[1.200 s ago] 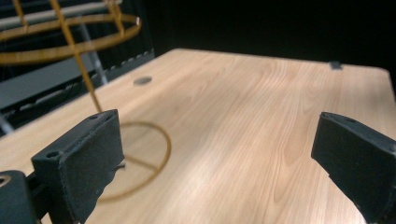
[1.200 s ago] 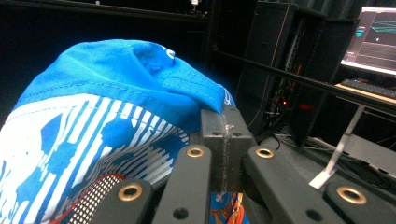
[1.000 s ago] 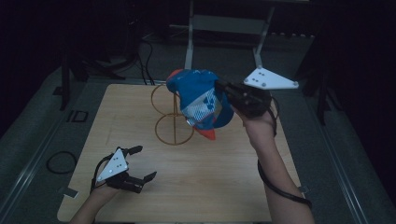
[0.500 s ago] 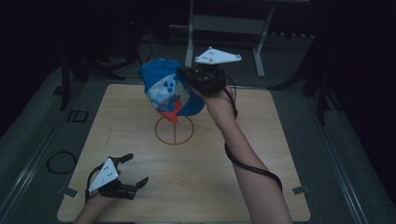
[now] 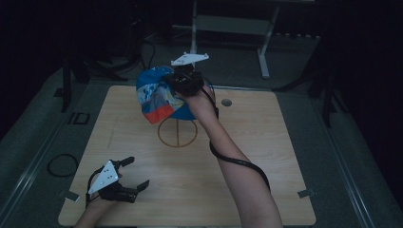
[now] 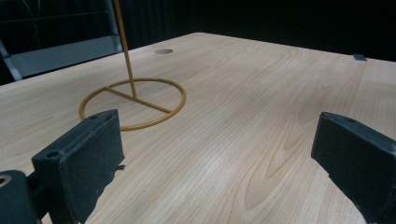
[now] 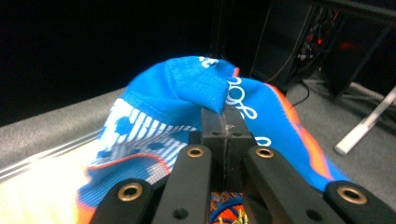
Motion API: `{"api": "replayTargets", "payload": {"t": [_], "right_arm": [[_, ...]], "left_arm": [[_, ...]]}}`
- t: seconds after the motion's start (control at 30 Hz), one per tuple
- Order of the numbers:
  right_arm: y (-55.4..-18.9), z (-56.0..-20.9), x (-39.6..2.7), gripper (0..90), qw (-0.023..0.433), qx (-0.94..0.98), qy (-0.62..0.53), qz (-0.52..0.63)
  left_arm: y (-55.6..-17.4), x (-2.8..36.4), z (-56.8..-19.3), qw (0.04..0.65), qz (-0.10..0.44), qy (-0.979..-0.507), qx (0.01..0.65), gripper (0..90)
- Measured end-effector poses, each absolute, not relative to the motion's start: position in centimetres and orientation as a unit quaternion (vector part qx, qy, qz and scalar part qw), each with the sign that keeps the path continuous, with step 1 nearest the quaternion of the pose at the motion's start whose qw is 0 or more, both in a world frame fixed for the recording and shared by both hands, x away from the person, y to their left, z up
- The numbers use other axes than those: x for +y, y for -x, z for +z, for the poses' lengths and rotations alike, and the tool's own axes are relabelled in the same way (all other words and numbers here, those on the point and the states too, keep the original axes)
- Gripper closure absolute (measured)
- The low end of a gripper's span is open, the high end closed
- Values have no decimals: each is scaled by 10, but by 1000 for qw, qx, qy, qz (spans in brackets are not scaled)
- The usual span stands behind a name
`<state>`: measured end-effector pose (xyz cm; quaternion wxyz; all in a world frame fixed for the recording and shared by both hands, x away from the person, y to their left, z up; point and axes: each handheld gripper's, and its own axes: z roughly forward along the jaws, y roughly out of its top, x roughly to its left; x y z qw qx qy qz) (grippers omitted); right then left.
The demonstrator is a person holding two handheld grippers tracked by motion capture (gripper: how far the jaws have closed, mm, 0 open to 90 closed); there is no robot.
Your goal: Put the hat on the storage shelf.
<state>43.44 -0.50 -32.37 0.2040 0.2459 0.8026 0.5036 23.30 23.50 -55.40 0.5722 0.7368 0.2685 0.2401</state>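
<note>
Right claw (image 5: 177, 81) carried blue cap (image 5: 159, 95) farther toward table's (image 5: 266, 156) far edge, above gold wire stand (image 5: 177, 132). Jaws clenched on cap fabric; orange-edged brim points down-left. Stand's upright post hidden behind cap. Left claw (image 5: 134, 172) released, empty, resting near-left on table.

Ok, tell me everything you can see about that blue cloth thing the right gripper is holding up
The blue cloth item looks like soft printed fabric: blue with white patterning and an orange-red edge band. It is bunched and hanging, lifted off the table above the gold wire stand. The right gripper pinches a folded blue edge between closed jaws. What kind of item it is can't be told.
</note>
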Motion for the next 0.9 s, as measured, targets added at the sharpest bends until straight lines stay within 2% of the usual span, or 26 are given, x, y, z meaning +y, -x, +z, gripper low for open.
{"api": "replayTargets", "payload": {"t": [0.4,0.9], "right_arm": [[-442,-343,-30,900,198,797,-276,499],[-429,-370,-65,895,158,779,-288,534]], "left_arm": [[-234,235,-556,575,233,-736,271,26],[-235,233,-558,574,226,-739,271,27]]}}
